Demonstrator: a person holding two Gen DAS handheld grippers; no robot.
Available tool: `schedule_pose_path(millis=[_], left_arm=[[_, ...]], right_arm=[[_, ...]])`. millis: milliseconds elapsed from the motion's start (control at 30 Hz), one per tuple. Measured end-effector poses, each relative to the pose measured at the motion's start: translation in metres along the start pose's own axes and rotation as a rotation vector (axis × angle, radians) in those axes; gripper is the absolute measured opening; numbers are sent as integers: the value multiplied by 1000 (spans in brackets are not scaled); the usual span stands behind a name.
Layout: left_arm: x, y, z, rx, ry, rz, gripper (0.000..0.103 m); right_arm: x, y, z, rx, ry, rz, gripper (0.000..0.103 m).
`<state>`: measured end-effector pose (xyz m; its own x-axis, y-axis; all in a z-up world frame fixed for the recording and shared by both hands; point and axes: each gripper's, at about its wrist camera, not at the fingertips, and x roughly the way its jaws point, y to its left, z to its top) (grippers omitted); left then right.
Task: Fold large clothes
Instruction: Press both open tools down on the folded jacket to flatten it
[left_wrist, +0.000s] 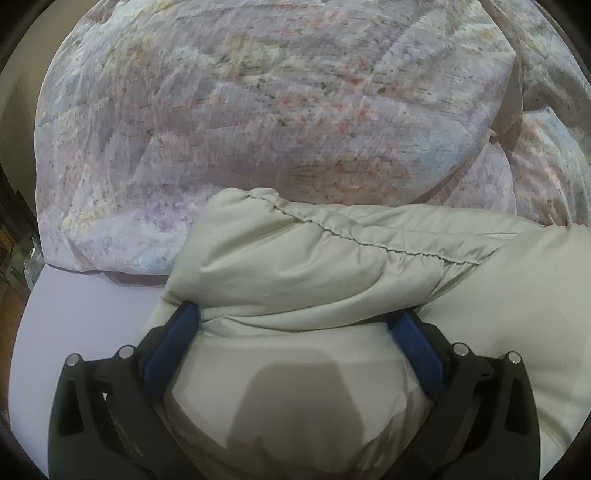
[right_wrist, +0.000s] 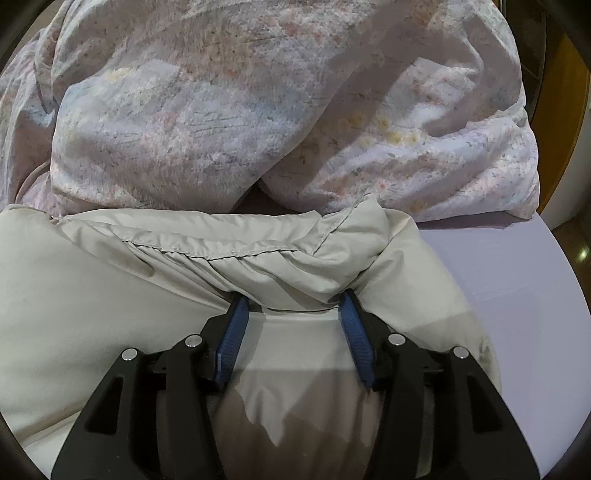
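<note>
A pale beige padded garment (left_wrist: 314, 258) lies on the lavender sheet, a stitched, gathered seam running across its folded upper layer. My left gripper (left_wrist: 299, 321) stands wide open. Its blue fingertips (left_wrist: 188, 325) are tucked under the edge of that fold, with puffy fabric between the pads and not pinched. In the right wrist view the same garment (right_wrist: 166, 266) fills the left and middle. My right gripper (right_wrist: 293, 308) is partly open at the fold's edge. Its blue pads (right_wrist: 236, 317) stand apart on either side of flat fabric, and the tips are hidden under the fold.
A bulky floral duvet (left_wrist: 258, 110) (right_wrist: 221, 110) is heaped right behind the garment. Bare lavender sheet (left_wrist: 92, 314) shows to the left of the garment, and more sheet (right_wrist: 498, 280) to its right. Dark furniture and wooden floor lie past the bed's edges.
</note>
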<state>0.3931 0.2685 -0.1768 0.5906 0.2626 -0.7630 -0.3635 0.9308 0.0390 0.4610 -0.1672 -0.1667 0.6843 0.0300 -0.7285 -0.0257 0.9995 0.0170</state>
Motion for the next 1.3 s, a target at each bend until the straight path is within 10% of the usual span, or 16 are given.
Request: schedule_pose_path(millis=[1033, 1300], left_arm=[[23, -26, -8, 20, 3, 26, 101], [-24, -28, -7, 98, 41, 72, 101]], right_arm=[[19, 23, 2, -39, 0, -47, 55], [-24, 14, 12, 22, 128, -20, 69]])
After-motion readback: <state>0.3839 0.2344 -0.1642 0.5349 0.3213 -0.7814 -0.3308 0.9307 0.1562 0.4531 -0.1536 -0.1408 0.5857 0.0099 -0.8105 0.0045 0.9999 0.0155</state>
